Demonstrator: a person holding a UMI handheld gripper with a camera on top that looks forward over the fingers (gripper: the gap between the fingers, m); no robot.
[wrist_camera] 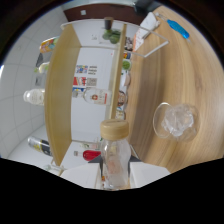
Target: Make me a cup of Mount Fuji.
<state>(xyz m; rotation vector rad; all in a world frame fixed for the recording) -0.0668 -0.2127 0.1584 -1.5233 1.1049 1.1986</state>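
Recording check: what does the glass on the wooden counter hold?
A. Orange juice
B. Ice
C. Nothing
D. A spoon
B. The glass on the wooden counter holds clear ice chunks; no coloured liquid or spoon shows. A corked bottle stands upright just ahead of the gripper.

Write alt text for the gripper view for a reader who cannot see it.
A clear bottle with a tan cap stands just ahead of the gripper, whose fingers are hidden in the dark lower part of the view. Beyond it are a wooden shelf holding bottles and cartons, and a glass of ice on the wooden table.
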